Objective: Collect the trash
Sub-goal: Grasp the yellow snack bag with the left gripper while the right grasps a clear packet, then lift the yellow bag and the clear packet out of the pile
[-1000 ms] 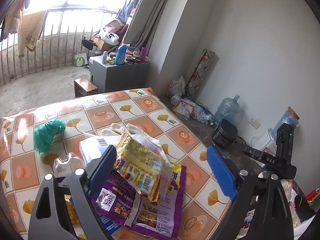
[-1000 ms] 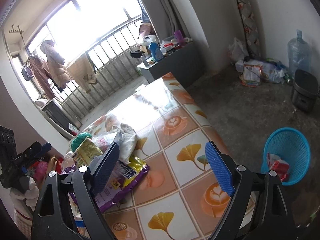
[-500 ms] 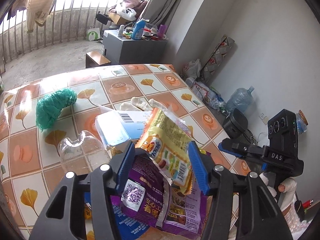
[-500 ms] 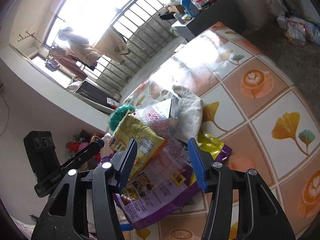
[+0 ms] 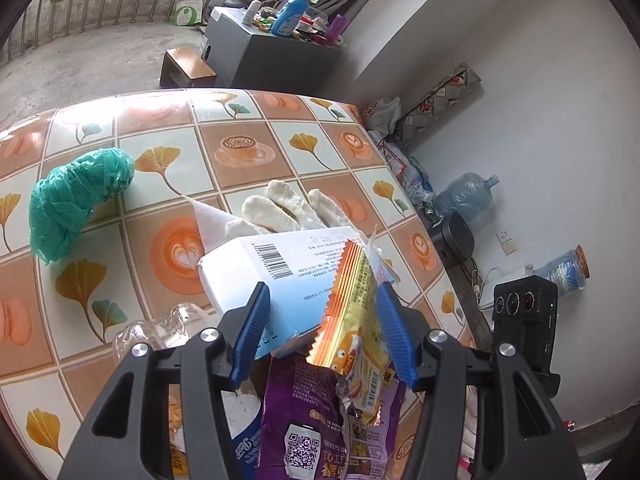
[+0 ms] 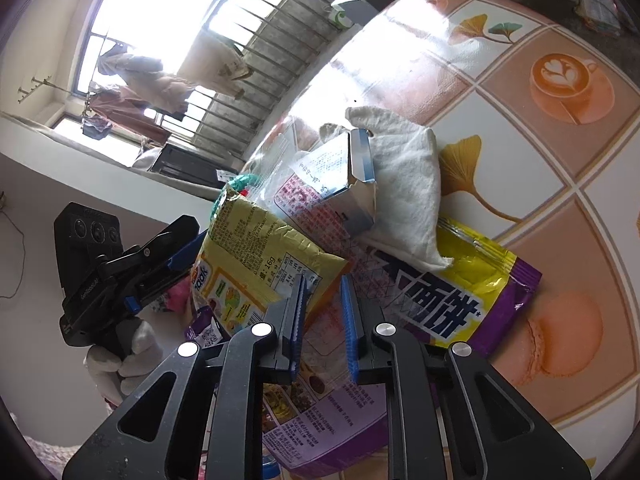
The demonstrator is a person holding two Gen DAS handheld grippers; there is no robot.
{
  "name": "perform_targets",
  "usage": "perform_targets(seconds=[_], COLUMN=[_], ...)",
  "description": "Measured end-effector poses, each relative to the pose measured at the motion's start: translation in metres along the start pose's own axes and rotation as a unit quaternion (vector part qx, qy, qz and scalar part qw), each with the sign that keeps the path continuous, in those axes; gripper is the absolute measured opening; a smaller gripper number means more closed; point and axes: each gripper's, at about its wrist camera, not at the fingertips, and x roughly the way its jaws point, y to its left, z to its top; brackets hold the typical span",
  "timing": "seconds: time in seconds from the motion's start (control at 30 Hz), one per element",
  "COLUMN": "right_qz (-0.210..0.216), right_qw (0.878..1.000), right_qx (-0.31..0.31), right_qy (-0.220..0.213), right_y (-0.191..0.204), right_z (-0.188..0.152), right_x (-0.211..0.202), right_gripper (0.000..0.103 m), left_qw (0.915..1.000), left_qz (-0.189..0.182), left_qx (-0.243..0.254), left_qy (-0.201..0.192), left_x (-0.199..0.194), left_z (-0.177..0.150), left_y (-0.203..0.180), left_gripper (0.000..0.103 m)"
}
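Two grippers over a heap of wrappers on a patterned table, as I run the rig remotely. A white-and-blue carton [image 5: 256, 264] lies just ahead of the left gripper [image 5: 324, 332], its torn end open towards the right gripper [image 6: 324, 320]; I cannot see anything inside. A crushed clear bottle [image 5: 160, 328] lies beside the left tool's left finger.

A yellow snack wrapper [image 5: 352, 300], zigzag-edged and barcoded, stands upright between the left tool's half-closed blue pads, against the right one. I cannot tell whether it is gripped. The right tool's pads stand narrow, a clear printed film bag [image 6: 320, 208] running between them; I cannot tell whether it is pinched.

Under both tools lies a purple packet [image 6: 460, 296]. A white glove [image 5: 288, 208] rests just beyond the carton, and a crumpled green bag [image 5: 76, 200] lies farther ahead to the left.

The tablecloth [image 5: 240, 148] shows ginkgo leaves and coffee cups. Beyond the left tool stand a cluttered grey cabinet [image 5: 272, 52] and, on the floor to the right, a water jug [image 5: 464, 196]. Ahead of the right tool, a barred window [image 6: 192, 20] glares.
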Motion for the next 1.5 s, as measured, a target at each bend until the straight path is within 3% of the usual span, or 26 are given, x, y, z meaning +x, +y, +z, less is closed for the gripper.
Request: perform_targets(seconds=[0.17,0.37,0.5,0.63,0.73,0.9,1.03,1.13,1.23,1.37,1.5], right_qz=[0.006,0.016,0.019,0.022,0.025,0.029,0.016,0.005,0.000,0.015,0.007], right_qw=[1.000,1.000,1.000,0.999,0.999,0.998,0.998,0.997,0.998,0.998,0.998], right_qx=[0.000,0.004,0.000,-0.012,-0.020,-0.026,-0.005,0.019,0.032,0.065,0.063], right_qy=[0.003,-0.004,-0.012,-0.021,-0.027,-0.045,-0.068,-0.070,-0.059,-0.020,-0.018], right_y=[0.003,-0.008,-0.011,-0.008,-0.006,-0.004,-0.019,-0.035,-0.042,-0.048,-0.052], right_z=[0.005,0.003,0.002,-0.002,-0.007,-0.012,-0.011,-0.009,-0.010,-0.019,-0.021], right_x=[0.014,0.006,-0.002,-0.008,-0.015,-0.027,-0.041,-0.043,-0.040,-0.032,-0.035], right_gripper=[0.010,0.008,0.006,0.006,0.006,0.011,0.030,0.036,0.045,0.047,0.049], left_qw=[0.9978,0.9930,0.9942,0.9943,0.9937,0.9952,0.9963,0.9966,0.9964,0.9953,0.9944], left_qz=[-0.064,-0.099,-0.061,-0.005,0.009,-0.002,0.016,0.032,0.037,0.050,0.062], left_qx=[0.016,0.064,0.088,0.106,0.111,0.090,0.070,0.061,0.061,0.068,0.073], left_qy=[0.009,0.005,-0.002,-0.004,-0.013,-0.037,-0.048,-0.046,-0.045,-0.046,-0.045], left_x=[-0.006,-0.014,-0.011,-0.004,-0.005,-0.019,-0.024,-0.023,-0.021,-0.019,-0.016], left_z=[-0.008,-0.019,-0.025,-0.029,-0.030,-0.028,-0.026,-0.026,-0.027,-0.028,-0.029], left_y=[-0.012,-0.035,-0.045,-0.048,-0.046,-0.036,-0.023,-0.016,-0.013,-0.013,-0.013], left_gripper=[0.054,0.054,0.052,0.032,0.015,0.011,0.010,0.010,0.010,0.010,0.010])
